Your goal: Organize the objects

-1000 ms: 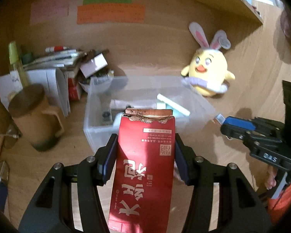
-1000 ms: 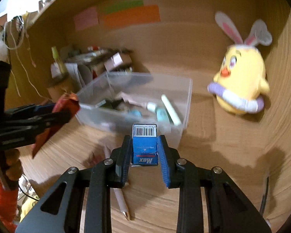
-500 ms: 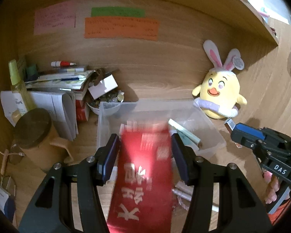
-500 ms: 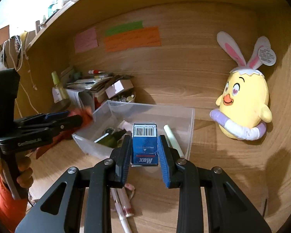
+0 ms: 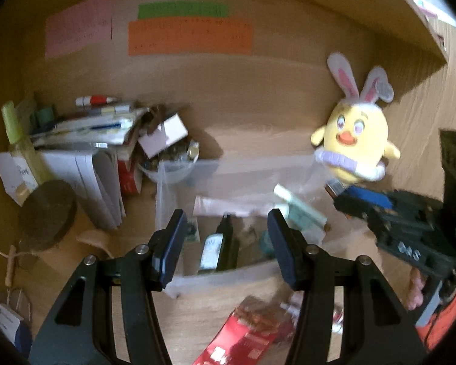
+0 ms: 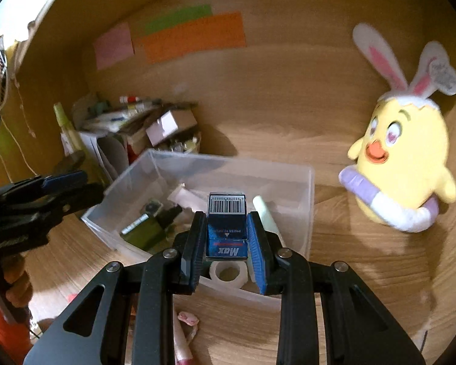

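Observation:
My left gripper (image 5: 226, 216) stands open over the near wall of the clear plastic bin (image 5: 228, 273), nothing between its fingers. A red packet (image 5: 243, 334) lies blurred on the wooden desk below, in front of the bin. My right gripper (image 6: 226, 217) is shut on a small blue box (image 6: 227, 225) with a barcode end, held above the bin's (image 6: 228, 159) near right part. Inside the bin are a dark bottle (image 6: 146, 228), a pale tube (image 6: 266, 213) and a tape roll (image 6: 228, 272). Each gripper shows at the edge of the other's view.
A yellow chick plush (image 6: 401, 164) with rabbit ears leans on the back wall, right of the bin. Left of the bin are stacked papers (image 5: 85, 140), a bowl of small items (image 5: 173, 158) and a lidded mug (image 5: 47, 213). Pens (image 6: 182, 334) lie before the bin.
The red packet has left my left gripper's jaws and now lies on the desk before the bin. My right gripper has moved forward over the bin with the blue box.

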A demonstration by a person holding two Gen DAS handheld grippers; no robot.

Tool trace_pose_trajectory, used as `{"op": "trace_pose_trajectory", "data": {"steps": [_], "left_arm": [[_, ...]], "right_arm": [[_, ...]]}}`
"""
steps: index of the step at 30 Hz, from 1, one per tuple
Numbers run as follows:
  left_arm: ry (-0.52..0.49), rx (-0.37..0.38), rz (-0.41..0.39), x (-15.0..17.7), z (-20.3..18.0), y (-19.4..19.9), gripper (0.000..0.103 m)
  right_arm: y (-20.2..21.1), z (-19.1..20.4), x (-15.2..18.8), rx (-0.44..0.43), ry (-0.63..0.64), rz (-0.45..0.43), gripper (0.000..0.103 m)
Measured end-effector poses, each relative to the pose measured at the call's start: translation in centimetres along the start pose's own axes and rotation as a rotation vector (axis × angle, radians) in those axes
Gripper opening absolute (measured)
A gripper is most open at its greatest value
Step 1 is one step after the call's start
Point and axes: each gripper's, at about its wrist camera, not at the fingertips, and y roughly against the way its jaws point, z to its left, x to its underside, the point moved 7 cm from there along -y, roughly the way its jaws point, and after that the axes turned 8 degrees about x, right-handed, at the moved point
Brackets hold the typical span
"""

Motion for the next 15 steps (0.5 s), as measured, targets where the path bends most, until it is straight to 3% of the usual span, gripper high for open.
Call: {"op": "trace_pose_trajectory", "data": {"steps": [11, 15], "left_arm": [[-0.085, 0.013, 0.138, 7.5, -0.2, 0.7, 0.085], [-0.121, 0.047, 0.219, 10.3, -1.1, -0.5, 0.087]], "right_arm": [[-4.6, 0.0, 1.2, 0.046, 0.038, 0.114, 0.025], [-5.5, 0.1, 1.3, 0.065, 0.049, 0.141, 0.025]]}}
